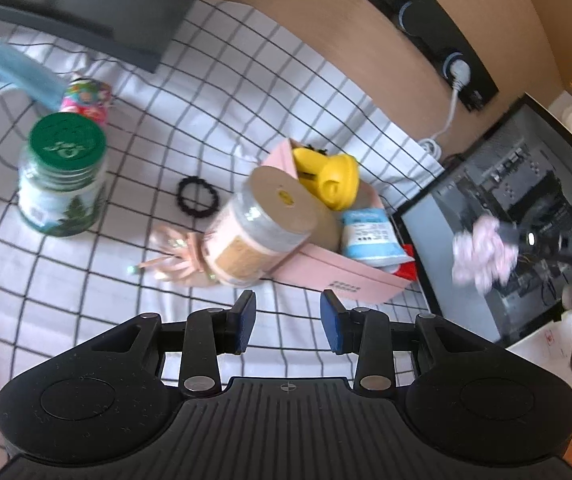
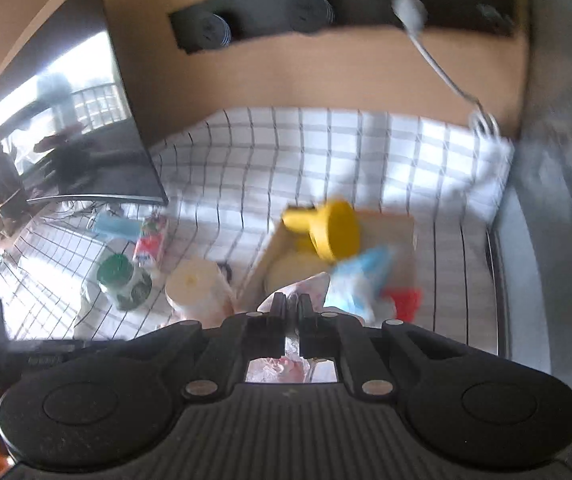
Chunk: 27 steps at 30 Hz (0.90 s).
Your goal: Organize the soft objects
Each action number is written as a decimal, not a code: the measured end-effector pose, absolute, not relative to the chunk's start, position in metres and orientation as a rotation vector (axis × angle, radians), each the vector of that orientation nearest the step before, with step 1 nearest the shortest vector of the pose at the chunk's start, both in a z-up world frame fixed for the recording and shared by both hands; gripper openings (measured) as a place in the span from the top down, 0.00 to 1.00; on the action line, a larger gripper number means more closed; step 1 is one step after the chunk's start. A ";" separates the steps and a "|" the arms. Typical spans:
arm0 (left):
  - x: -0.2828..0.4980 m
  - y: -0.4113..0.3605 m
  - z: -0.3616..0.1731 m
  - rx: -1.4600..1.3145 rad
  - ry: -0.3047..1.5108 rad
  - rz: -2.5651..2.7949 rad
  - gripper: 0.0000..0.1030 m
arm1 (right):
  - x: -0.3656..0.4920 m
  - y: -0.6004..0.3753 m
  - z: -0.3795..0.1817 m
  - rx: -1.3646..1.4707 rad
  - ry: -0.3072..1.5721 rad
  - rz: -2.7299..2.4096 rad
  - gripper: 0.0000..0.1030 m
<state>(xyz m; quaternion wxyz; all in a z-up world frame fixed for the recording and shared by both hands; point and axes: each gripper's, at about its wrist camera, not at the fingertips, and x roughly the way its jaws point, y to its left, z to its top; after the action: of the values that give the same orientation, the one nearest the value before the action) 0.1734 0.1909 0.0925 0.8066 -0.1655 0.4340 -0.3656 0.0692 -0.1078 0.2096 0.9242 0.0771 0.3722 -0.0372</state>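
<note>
A pink cardboard box [image 1: 338,276] on the checked cloth holds a yellow soft toy [image 1: 332,178], a blue-white packet [image 1: 370,236] and a red item [image 1: 408,266]. My left gripper [image 1: 288,322] is open and empty, just in front of the box. My right gripper [image 2: 292,304] is shut on a pale pink scrunchie [image 2: 314,286]; in the left wrist view the scrunchie [image 1: 482,254] hangs in the air right of the box. In the right wrist view it is above the box [image 2: 390,232]. A black hair ring [image 1: 198,198] and a pink ribboned piece [image 1: 174,260] lie on the cloth.
A cork-lidded jar [image 1: 262,228] stands against the box's left side. A green-lidded jar [image 1: 62,176], a colourful can [image 1: 86,98] and a blue pouch [image 1: 22,74] stand at the left. A monitor [image 1: 86,4] is behind, a computer case [image 1: 518,216] at the right.
</note>
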 end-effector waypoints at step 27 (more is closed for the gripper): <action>0.163 0.281 0.093 -0.370 0.935 -0.480 0.62 | 0.195 -0.153 0.189 0.301 0.699 -0.207 0.74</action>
<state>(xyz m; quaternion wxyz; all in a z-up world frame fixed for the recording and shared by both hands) 0.1632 0.2807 0.0927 0.8486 -0.1758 0.4439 -0.2278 0.1952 -0.1526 0.1889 0.9232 0.1464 0.3406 -0.1009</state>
